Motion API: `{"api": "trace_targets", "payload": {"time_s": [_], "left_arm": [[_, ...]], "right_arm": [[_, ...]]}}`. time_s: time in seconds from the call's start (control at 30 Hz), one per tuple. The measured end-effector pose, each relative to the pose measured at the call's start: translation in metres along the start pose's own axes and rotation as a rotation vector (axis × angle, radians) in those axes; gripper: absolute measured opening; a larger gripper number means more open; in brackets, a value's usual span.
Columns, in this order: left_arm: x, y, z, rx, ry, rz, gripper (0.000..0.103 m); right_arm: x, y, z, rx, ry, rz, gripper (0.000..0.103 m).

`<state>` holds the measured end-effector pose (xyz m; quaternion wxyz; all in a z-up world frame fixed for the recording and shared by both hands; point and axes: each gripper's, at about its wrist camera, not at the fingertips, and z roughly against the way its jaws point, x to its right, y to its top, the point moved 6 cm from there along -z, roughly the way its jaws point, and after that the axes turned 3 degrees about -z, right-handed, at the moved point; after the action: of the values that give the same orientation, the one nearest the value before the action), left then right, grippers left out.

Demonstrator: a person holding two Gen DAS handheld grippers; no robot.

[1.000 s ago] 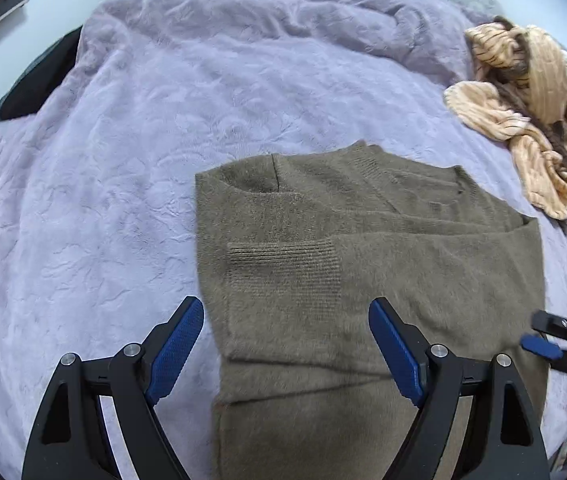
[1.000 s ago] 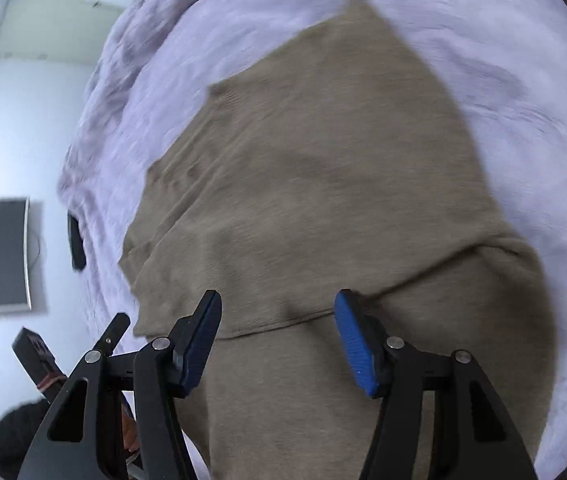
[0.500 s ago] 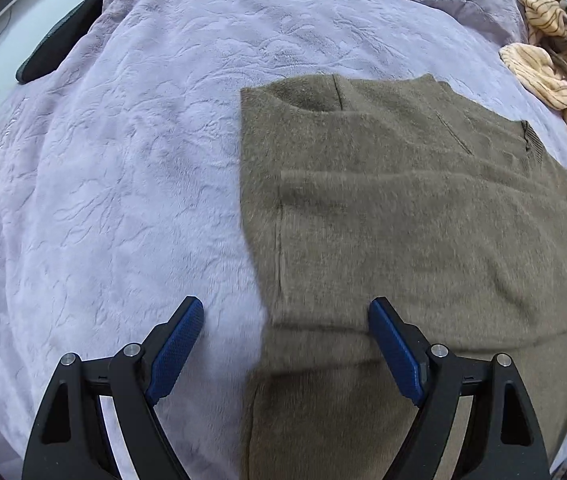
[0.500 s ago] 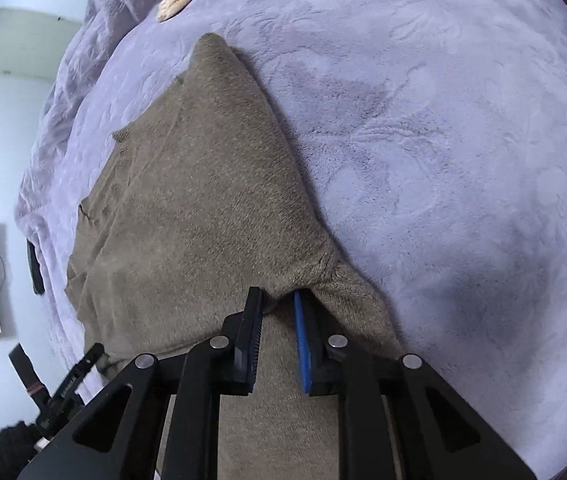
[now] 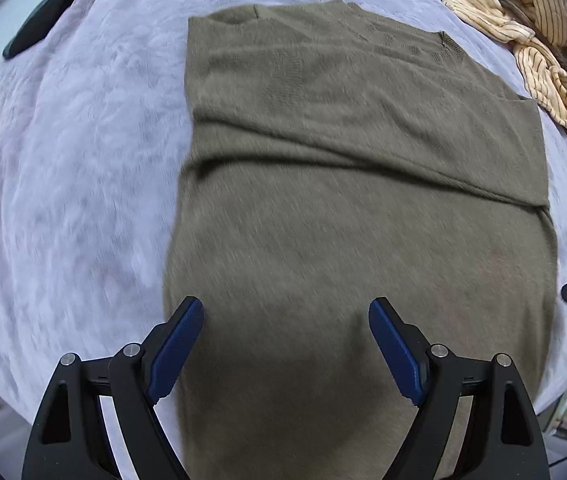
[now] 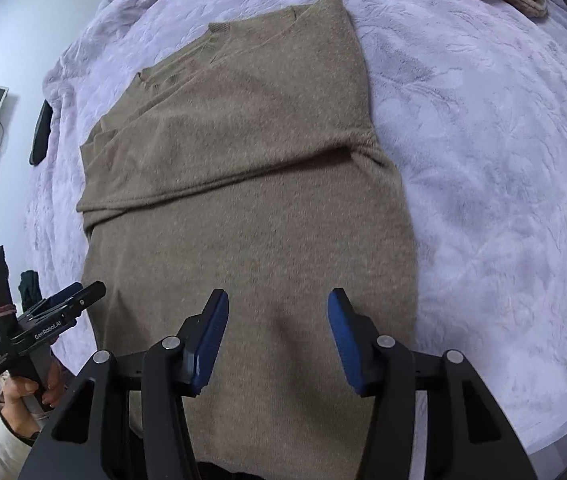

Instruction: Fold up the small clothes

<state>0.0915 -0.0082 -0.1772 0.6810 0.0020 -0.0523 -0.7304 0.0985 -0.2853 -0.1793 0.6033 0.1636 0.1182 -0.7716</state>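
Lying flat on the lavender bedspread [image 5: 63, 168], the olive sweater [image 5: 343, 208] has both sleeves folded across its chest, which narrows it to a long rectangle, likely so it can be doubled lengthwise. On the left, the left gripper [image 5: 285, 344] hangs over the hem end with fingers spread wide, pinching nothing. To the right, the right gripper [image 6: 277, 336] hovers likewise, fingers apart and empty. The sweater's long axis runs away from both cameras, collar at the far end, hem nearest. A striped cream garment [image 5: 535, 40] lies bunched beyond its right shoulder.
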Motion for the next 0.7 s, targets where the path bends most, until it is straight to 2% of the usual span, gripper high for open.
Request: {"api": "trace_targets", "payload": {"time_s": [0.07, 0.13, 0.2, 0.5, 0.7], "left_arm": [[0.004, -0.011, 0.005, 0.000, -0.011, 0.028, 0.086], [0.008, -0.022, 0.010, 0.004, -0.012, 0.041, 0.086], [0.009, -0.030, 0.017, 0.012, -0.006, 0.053, 0.086], [-0.005, -0.059, 0.042, 0.031, 0.008, 0.161, 0.086], [0.000, -0.084, 0.050, 0.013, 0.005, 0.175, 0.086]], "right_arm": [[0.001, -0.009, 0.002, -0.020, 0.001, 0.003, 0.056], [0.002, -0.016, 0.006, -0.029, 0.007, 0.010, 0.063], [0.001, -0.022, 0.010, -0.039, 0.015, 0.021, 0.066], [-0.007, -0.041, 0.010, -0.087, 0.035, 0.095, 0.071], [-0.014, -0.052, 0.008, -0.101, 0.036, 0.133, 0.073]]}}
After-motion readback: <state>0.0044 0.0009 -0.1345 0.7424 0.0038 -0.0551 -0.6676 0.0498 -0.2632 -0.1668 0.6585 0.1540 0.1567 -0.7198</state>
